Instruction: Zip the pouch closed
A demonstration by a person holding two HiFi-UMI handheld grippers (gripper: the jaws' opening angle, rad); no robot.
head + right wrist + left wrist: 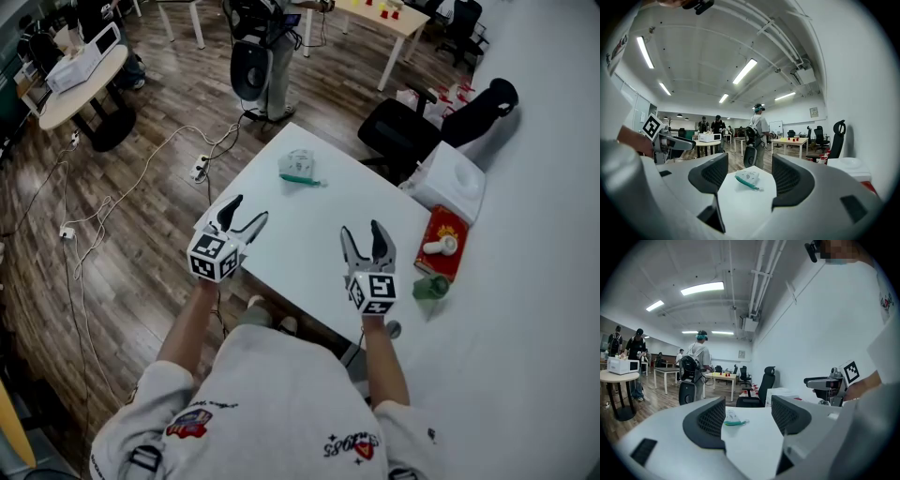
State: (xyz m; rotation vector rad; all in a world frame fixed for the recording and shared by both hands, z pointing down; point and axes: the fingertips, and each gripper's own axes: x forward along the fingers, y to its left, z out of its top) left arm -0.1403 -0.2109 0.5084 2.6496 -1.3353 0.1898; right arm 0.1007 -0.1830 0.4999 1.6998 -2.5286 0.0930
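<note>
Two empty grippers, zipping not begun.
Over the white table (309, 248) I hold the left gripper (248, 211) and right gripper (362, 228), jaws spread; the pouch (300, 164) lies well ahead of both. It looks light and limp, so I'd pin its body and pinch the teal zipper edge (304, 179).

The floor (141, 131) is dark brown wood, and white cables (117, 197) lie on it. A white table (309, 244) stands by a big white wall (548, 187). A black chair (398, 136) sits at its far side. A round table (94, 82) (with a white box (86, 54) on top) stands far off. Long lights (745, 70) shine on the ceiling (708, 47).
</note>
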